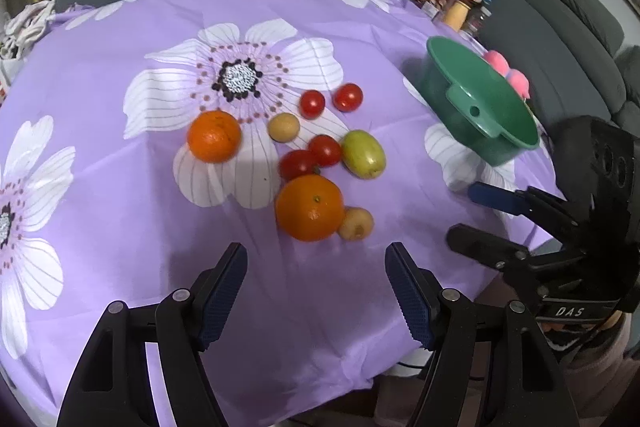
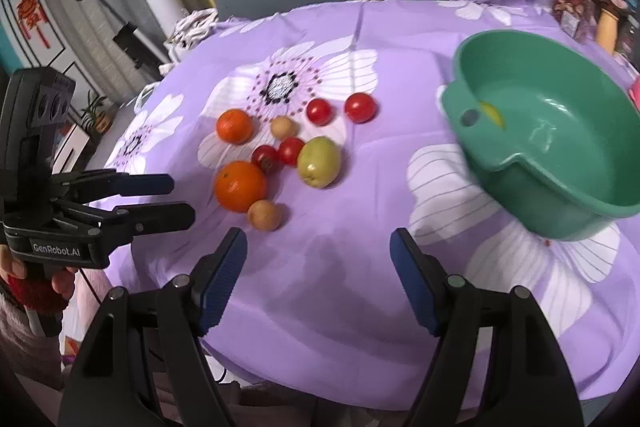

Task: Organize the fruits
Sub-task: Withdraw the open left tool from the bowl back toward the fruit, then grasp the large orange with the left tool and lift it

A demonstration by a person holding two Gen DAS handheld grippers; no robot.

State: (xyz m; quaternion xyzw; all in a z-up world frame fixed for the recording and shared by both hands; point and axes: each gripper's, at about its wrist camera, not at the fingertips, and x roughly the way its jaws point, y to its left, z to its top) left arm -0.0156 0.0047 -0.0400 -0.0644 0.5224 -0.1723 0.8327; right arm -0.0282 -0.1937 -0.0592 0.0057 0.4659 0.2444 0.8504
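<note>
Purple floral surface (image 1: 120,187): both spread claws, left claw (image 1: 316,291) and right claw (image 2: 318,277), hover empty; round fruits beside the green basin (image 2: 560,155) may roll if nudged.

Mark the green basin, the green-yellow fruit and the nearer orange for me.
green basin (image 2: 560,131): right wrist view, inner wall.
green-yellow fruit (image 2: 319,161): right wrist view, middle of skin.
nearer orange (image 1: 310,207): left wrist view, middle of peel.

Open cloth ahead of my claws, fruit bunched beyond

Bare tablecloth (image 2: 320,287) lies between my claws and the fruit cluster (image 2: 280,163); the green bowl (image 2: 560,163) blocks the right, with open cloth between the two.
</note>
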